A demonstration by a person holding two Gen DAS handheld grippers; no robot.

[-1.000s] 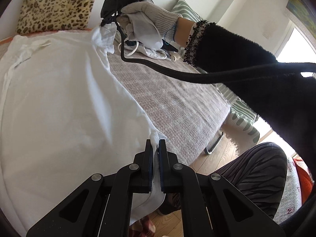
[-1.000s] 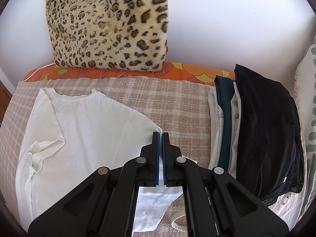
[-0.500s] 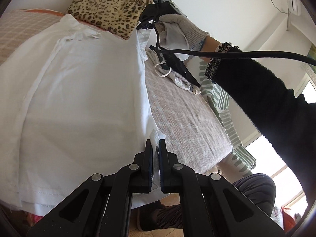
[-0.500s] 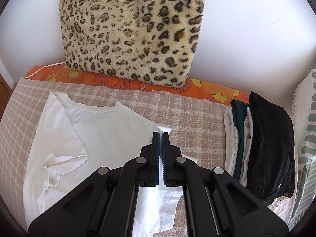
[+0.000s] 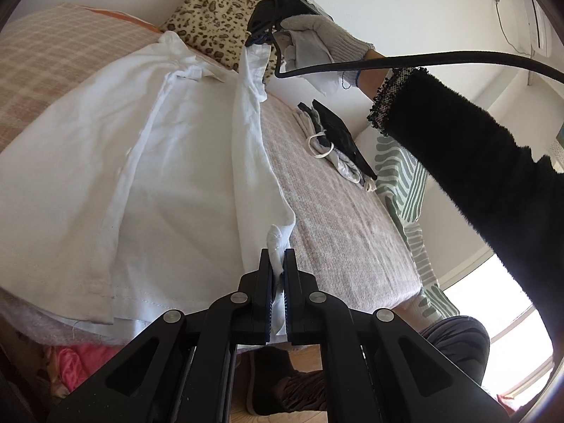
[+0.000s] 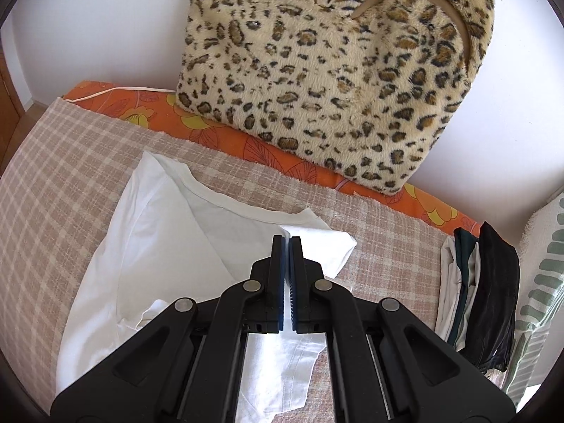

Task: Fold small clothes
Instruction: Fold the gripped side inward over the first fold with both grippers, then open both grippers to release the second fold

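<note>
Both claws clamped on the white T-shirt [image 6: 169, 246] spread across the checked bed [image 6: 63, 162], left claw [image 5: 278, 257] pinching its hem corner, right claw [image 6: 286, 243] its shoulder, leopard cushion [image 6: 335, 81] behind, folded dark clothes [image 6: 493, 292] stacked nearby.

Bright daylight, sharp centres, heavy fisheye bending

The window [image 5: 493, 303] at lower right in the left wrist view is blown out to glare; the white T-shirt [image 6: 169, 232] nearly overexposes, dark vignette rings both frames, shadows stay soft.
</note>
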